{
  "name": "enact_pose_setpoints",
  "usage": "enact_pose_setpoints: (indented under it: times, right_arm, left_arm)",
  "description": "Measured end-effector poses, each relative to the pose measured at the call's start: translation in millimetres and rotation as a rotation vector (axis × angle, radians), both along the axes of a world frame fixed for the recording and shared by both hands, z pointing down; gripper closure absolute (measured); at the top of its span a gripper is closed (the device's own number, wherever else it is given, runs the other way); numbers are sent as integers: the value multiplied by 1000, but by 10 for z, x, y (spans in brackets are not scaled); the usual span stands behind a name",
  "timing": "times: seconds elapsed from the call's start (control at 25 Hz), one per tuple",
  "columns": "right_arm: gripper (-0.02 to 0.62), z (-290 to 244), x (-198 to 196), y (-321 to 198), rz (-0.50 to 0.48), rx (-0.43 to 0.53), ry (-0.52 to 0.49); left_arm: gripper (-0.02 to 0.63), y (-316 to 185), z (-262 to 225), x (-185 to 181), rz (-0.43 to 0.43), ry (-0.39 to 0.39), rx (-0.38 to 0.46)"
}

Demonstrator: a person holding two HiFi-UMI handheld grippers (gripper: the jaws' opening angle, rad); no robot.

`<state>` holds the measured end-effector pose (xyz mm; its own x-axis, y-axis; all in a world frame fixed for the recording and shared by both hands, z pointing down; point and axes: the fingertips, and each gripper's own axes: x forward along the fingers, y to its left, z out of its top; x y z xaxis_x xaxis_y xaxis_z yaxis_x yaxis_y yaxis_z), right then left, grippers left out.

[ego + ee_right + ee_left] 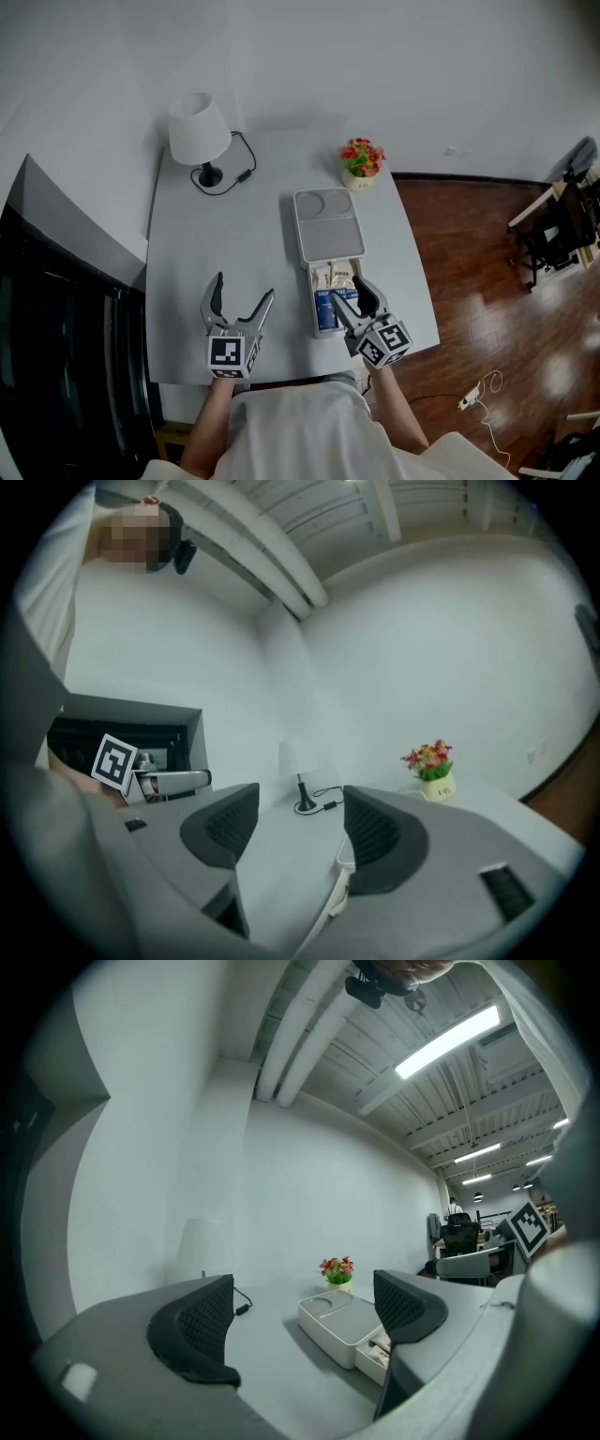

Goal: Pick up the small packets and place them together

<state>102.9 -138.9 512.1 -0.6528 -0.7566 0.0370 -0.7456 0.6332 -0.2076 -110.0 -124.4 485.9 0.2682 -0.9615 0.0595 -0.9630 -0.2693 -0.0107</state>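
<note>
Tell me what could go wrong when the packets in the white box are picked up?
1. The right tongs hang open and empty over the packets, which lie close together in the open end of the white box; a grab may catch the wall or two packets.
2. The box lies near the front edge of the table, so a push might slide it off.

Beige small packets (336, 277) and a blue packet (326, 310), flat together in the open end of the white box (326, 225)
</note>
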Motion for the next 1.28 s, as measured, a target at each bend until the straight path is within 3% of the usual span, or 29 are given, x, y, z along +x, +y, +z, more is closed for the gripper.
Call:
enact_pose_setpoints:
  times: [0.16,0.2,0.48,0.68,1.0,1.28]
  right_arm:
    - [292,-253,-203,-47,-11,125,132]
    - [241,-329,-247,-60,-9,145,137]
    - [137,-643,-508,-67,-47,226,226]
    - [138,-811,-464,-114,-6,243,149]
    - [139,-800,-402,-86,0,243,137]
    - [140,-763,-394,-60,-8,231,133]
  left_arm:
    - [156,32,-50,-68,-16,0,13]
    - [156,40,-66,-83,-19,-3,17]
    - [155,104,-161,-127,-15,-33,44]
    - [134,121,-224,-149,-13,-23,57]
    - [112,146,-284,-190,-5,28,39]
    - [158,132,-333,-243,-12,66,36]
